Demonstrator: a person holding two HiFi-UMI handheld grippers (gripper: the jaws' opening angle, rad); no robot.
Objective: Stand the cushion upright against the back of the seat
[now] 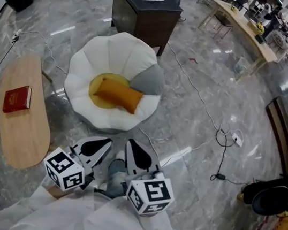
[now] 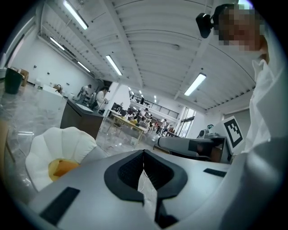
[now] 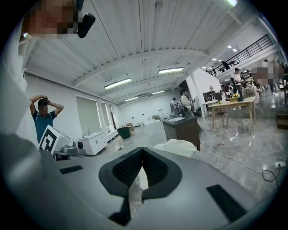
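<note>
A white petal-shaped chair [image 1: 116,53] stands on the grey floor ahead of me. An orange cushion [image 1: 117,95] lies flat on its yellow seat. A grey cushion [image 1: 148,80] leans against the right petals. My left gripper [image 1: 108,142] and right gripper [image 1: 130,143] hover side by side in front of the chair, short of its front edge, both shut and holding nothing. The left gripper view shows the chair [image 2: 54,143] and orange cushion [image 2: 63,167] low at the left, beyond the shut left gripper [image 2: 143,152]. In the right gripper view the chair [image 3: 180,147] peeks over the shut right gripper [image 3: 142,149].
An oval wooden side table [image 1: 19,130] with a red book [image 1: 17,99] stands left of the chair. Behind the chair is a dark cabinet [image 1: 145,9]. Cables [image 1: 222,135] trail across the floor at the right. People and work tables fill the far room.
</note>
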